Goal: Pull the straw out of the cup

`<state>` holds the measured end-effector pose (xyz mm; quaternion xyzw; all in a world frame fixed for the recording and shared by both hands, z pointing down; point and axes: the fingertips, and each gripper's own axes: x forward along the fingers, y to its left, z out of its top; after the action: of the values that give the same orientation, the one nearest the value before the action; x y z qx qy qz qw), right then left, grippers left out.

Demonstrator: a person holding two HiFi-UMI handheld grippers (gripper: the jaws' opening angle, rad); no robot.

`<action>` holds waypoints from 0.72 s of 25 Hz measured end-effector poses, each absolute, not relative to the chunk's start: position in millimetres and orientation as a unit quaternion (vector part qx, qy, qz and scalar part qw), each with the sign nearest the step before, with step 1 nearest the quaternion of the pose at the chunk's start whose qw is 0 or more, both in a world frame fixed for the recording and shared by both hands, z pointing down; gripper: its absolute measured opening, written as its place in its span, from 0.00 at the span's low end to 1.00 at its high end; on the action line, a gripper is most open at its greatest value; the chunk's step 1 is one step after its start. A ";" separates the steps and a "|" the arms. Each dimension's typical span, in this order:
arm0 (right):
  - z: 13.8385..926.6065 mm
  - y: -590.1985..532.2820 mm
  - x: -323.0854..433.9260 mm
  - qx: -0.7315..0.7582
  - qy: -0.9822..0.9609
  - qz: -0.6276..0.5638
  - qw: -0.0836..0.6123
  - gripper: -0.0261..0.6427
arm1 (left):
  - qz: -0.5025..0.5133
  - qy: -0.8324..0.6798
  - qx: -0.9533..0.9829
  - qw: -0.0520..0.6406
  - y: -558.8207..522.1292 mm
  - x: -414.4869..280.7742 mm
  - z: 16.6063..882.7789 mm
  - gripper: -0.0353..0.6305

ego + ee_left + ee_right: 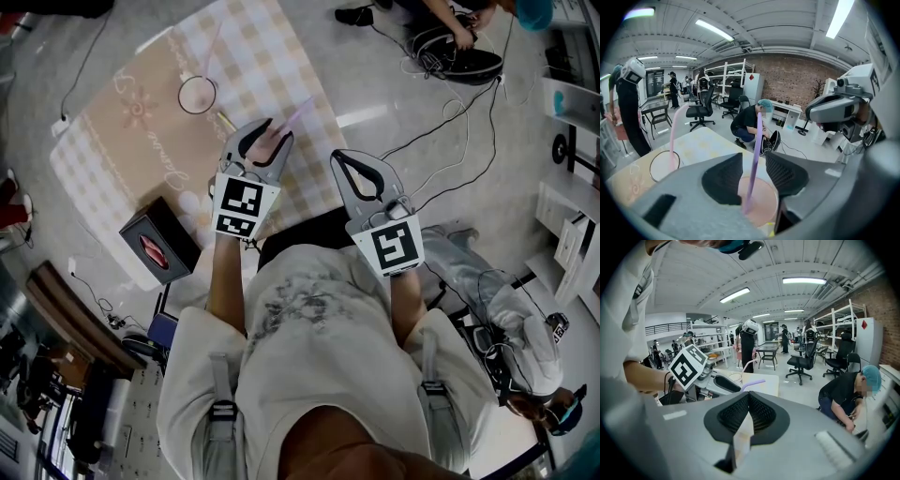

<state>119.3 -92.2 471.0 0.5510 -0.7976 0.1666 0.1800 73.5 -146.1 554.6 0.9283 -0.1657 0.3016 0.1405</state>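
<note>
Looking down at a table with a yellow-and-white checked cloth (281, 66) that has a peach band, and grey floor (375, 84) all round with cables (452, 141) trailing over it. Past my jaws there's a brick wall (792, 84), white shelving (724, 75), office chairs (701, 110) and a person crouching (749, 125) on the floor.

My left gripper (275, 133) is wide. A pinkish cup (761, 199) sits right under its jaws, with the purple straw (754, 154) standing up out of it between the pads. Neither pad looks pressed on it. Further out, left of that gripper, is a clear cup (661, 166) with a pink straw (674, 136) in it.

My right gripper (749, 397) hangs just right of the left one, jaws closed tip to tip with nothing in them.
</note>
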 end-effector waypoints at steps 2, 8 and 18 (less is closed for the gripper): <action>471.7 -91.9 121.0 0.551 -0.797 0.168 0.181 0.06 | 0.304 -0.163 0.928 0.139 -145.5 75.1 555.7 0.29; 471.9 -90.9 122.5 0.552 -0.796 0.168 0.184 0.06 | 0.308 -0.164 0.927 0.136 -145.2 76.6 556.5 0.23; 468.1 -90.4 121.5 0.554 -0.796 0.162 0.182 0.06 | 0.314 -0.165 0.925 0.133 -145.7 73.8 557.9 0.12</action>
<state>121.5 -90.4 468.1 0.5542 -0.7959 0.1621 0.1819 73.8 -145.7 557.9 0.9254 -0.1646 0.3145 0.1326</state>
